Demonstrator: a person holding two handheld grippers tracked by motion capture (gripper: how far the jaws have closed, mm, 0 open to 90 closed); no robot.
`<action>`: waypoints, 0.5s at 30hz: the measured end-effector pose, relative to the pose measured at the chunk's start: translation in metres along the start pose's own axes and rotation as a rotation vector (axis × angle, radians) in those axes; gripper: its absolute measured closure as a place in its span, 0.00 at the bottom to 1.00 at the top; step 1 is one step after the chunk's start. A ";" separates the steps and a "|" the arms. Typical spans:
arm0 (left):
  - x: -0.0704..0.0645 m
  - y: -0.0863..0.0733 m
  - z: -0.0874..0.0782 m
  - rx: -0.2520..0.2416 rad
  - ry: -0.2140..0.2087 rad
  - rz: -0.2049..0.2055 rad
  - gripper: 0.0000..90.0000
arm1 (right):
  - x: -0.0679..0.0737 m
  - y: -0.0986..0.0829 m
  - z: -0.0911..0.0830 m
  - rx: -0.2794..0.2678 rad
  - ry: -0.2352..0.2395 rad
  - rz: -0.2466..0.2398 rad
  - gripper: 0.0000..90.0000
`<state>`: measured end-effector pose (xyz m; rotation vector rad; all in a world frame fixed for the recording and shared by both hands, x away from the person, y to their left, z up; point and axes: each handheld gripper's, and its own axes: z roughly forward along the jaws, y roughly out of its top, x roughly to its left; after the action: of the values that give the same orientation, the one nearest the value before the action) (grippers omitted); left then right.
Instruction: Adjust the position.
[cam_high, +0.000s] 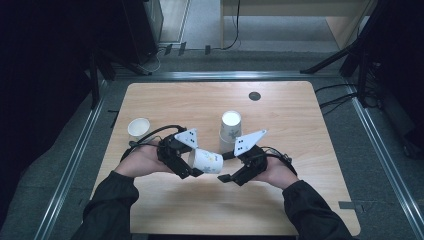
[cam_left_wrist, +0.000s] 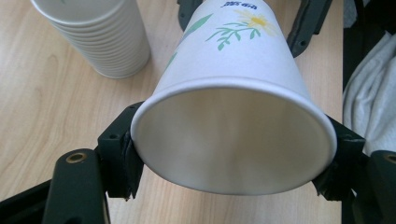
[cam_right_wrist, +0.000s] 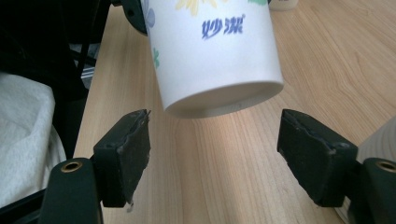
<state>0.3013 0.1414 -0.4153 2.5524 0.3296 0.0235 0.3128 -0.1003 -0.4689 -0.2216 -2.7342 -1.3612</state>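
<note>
A white paper cup with a flower print lies sideways in the air above the wooden table. My left gripper is shut on its rim end; the left gripper view looks into the cup's open mouth held between the jaws. My right gripper stands open just short of the cup's base, its pads spread wider than the base and not touching it. An upside-down stack of paper cups stands behind the grippers. A single upright cup sits at the left.
A dark round disc is set into the table near its far edge. Metal rails run along the table's sides, and cables and stands lie on the floor beyond.
</note>
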 end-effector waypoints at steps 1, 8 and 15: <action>0.000 0.001 0.001 0.010 -0.002 0.003 0.28 | 0.000 0.000 0.001 0.002 0.000 -0.003 0.29; 0.001 0.007 0.015 0.093 -0.023 0.003 0.28 | 0.002 0.000 0.010 0.024 -0.003 -0.018 0.29; 0.002 0.013 0.030 0.150 -0.035 -0.012 0.28 | 0.002 0.000 0.019 0.044 -0.001 -0.032 0.30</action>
<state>0.3084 0.1153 -0.4339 2.6953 0.3446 -0.0525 0.3109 -0.0852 -0.4804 -0.1763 -2.7773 -1.3077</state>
